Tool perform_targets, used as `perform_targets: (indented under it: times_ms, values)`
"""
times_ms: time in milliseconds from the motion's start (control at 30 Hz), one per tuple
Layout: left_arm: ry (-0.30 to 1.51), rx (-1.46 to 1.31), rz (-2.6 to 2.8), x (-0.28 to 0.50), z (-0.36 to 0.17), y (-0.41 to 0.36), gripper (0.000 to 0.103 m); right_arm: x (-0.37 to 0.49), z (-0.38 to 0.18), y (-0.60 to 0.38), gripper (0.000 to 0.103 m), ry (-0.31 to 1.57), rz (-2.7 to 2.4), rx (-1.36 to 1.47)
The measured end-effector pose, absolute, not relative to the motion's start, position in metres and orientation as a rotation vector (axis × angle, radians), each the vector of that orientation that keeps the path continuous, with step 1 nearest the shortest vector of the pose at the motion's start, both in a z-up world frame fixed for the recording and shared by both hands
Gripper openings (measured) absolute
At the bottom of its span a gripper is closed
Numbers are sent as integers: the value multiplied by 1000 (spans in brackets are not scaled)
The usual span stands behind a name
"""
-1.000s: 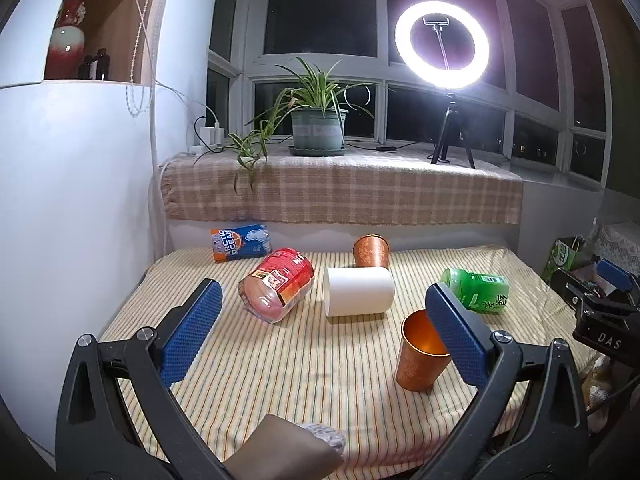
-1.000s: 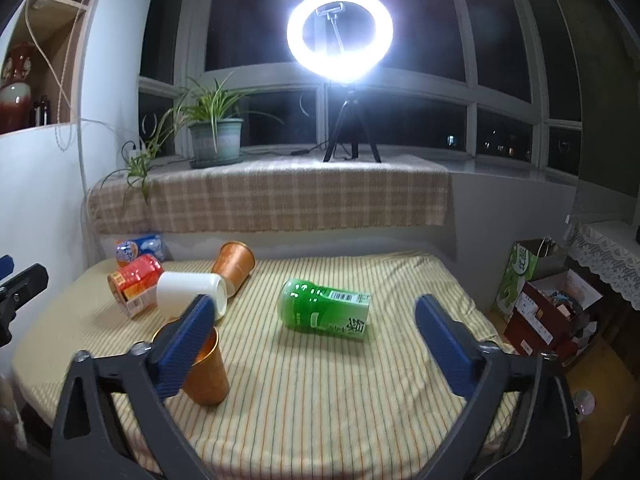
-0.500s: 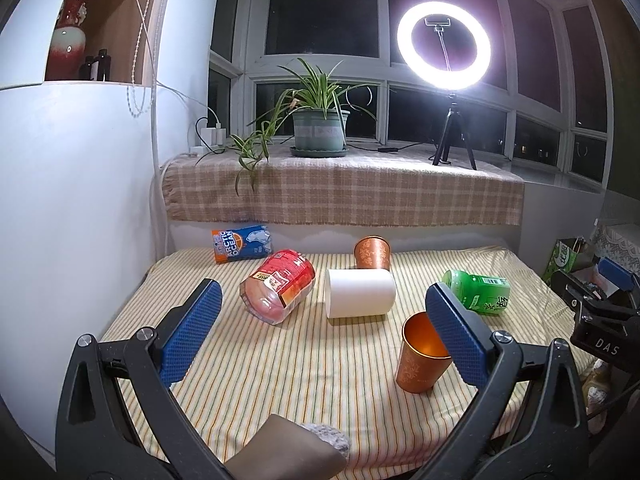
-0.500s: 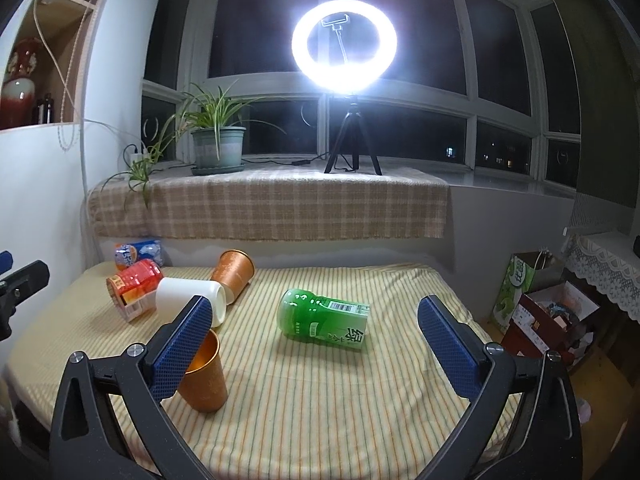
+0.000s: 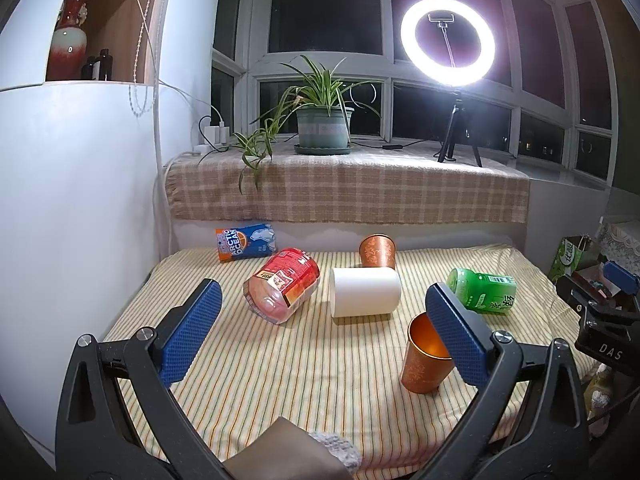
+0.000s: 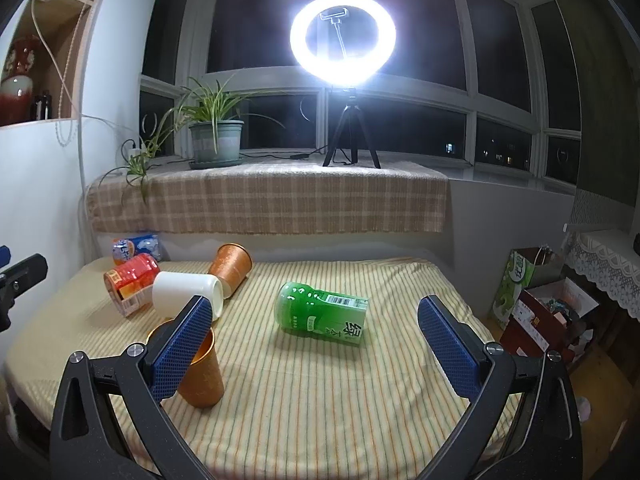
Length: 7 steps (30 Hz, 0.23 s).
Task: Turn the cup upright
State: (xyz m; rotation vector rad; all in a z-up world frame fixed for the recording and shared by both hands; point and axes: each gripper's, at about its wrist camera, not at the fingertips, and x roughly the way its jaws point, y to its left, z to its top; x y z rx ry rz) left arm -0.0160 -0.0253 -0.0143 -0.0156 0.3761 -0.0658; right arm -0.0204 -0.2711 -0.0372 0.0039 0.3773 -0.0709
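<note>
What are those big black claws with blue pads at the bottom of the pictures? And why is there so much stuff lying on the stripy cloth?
Those claws are two grabbing tools that a person holds, one in each hand. Each has a small camera looking along its fingers, so one picture comes from the left gripper and one from the right gripper. Both are wide open and hold nothing.

On the striped cloth one copper cup stands upright. Another copper cup lies tipped over at the back. Also on their sides are a white cup, a red noodle cup, a green bottle and a blue Arctic Ocean can.

Behind them are a potted plant and a bright ring light.
</note>
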Motion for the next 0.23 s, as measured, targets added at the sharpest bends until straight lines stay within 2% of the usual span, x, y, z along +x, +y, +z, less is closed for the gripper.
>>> perform_targets:
  times_ms: [233]
  values:
    - [348, 14, -53, -19, -18, -30, 103, -19, -41, -271, 102, 387, -73, 2]
